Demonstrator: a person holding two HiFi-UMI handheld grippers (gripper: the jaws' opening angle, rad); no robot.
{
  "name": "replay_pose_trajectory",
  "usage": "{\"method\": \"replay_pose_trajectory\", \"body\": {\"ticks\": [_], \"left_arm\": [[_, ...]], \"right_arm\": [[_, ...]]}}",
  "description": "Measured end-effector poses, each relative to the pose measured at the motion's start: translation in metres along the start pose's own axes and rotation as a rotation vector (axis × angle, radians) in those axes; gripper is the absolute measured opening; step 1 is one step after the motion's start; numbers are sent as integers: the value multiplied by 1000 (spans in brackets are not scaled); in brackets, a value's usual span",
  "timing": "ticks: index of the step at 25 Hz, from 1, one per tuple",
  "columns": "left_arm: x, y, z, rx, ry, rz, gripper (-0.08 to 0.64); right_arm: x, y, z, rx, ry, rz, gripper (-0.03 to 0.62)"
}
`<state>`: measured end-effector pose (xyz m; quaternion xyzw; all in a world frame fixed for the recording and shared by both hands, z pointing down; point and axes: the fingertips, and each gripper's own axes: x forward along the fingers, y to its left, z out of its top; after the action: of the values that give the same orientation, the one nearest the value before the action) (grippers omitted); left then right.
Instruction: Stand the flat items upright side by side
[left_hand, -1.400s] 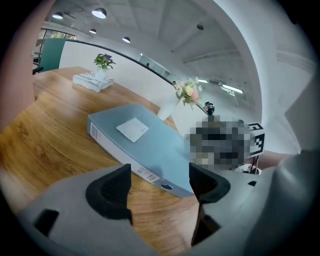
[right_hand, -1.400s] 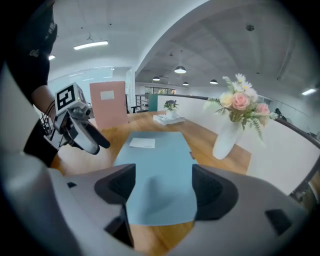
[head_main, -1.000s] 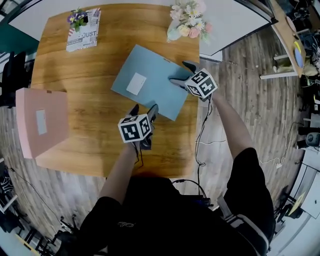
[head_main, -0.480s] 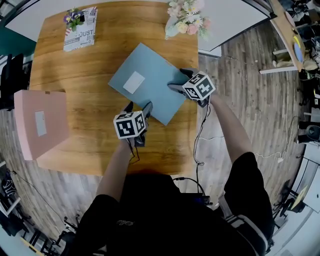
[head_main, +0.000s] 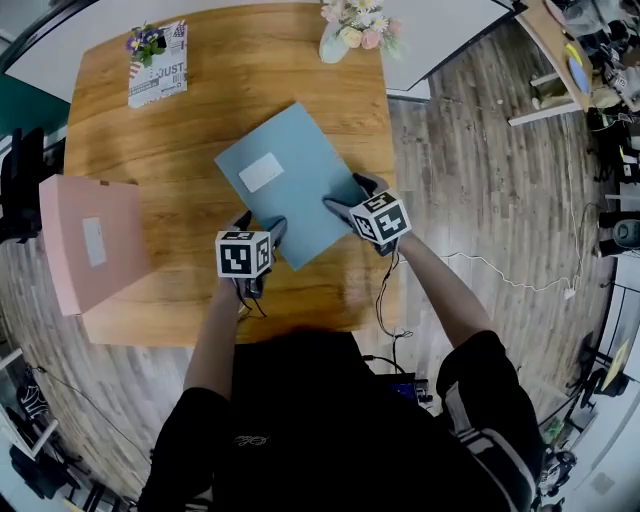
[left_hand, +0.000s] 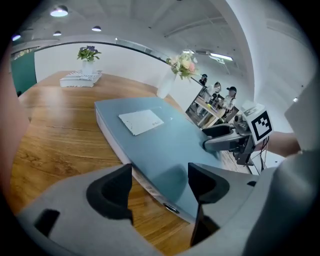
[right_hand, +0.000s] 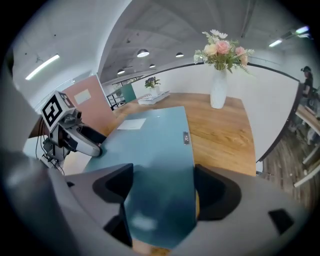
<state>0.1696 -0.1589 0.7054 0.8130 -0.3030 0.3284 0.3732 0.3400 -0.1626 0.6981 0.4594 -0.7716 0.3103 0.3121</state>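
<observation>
Lying flat and turned cornerwise on the wooden table (head_main: 170, 180), the blue folder (head_main: 285, 185) shows a white label (head_main: 262, 172) on its cover, with its near corner aimed at the person. The left gripper (head_main: 258, 224) sits at the folder's lower-left edge; in the left gripper view its jaws stand wide apart, one over the bare wood and one over the blue cover, with the folder's edge running between them and neither pad pressing on it. The right gripper (head_main: 347, 192) is at the folder's right edge, near that same corner. Its jaws have just been closing a little, yet in the right gripper view they are still spread wide, the folder's corner filling the gap between them (no squeeze on it can be seen). Each gripper shows in the other's view, low over the cover. A pink folder (head_main: 90, 240) stands on edge at the table's left side, well apart from the blue one. At the far edge stand a vase of flowers (head_main: 350, 30) and, toward the far-left corner, a small plant on a stack of printed paper (head_main: 155, 70).
</observation>
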Motion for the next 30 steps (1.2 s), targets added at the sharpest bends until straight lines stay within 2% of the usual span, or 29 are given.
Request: {"method": "replay_pose_trajectory", "body": {"ticks": [6,10,15,22,26,30], "left_arm": [[-22,12,-20,21,2,-23,357],[-36,19,-41,56,37,-56,357],[-49,25,-57,83,61,-75,359],[-70,26,-82,127,100,-80,368],[-80,26,-99,145,126,-94,368],[-83,27,-97,69,110,-114,365]], "right_arm": [[-11,45,-24,94,-13,-69,385],[-16,79,-40,169,-51,-132,385],[-25,114,-60,265,-74,-171,379],[-40,160,-86,364,-80,-174,379],[-46,177,-97,422,-81,-149,377],[-47,175,-100,430,-71,-100,371]]}}
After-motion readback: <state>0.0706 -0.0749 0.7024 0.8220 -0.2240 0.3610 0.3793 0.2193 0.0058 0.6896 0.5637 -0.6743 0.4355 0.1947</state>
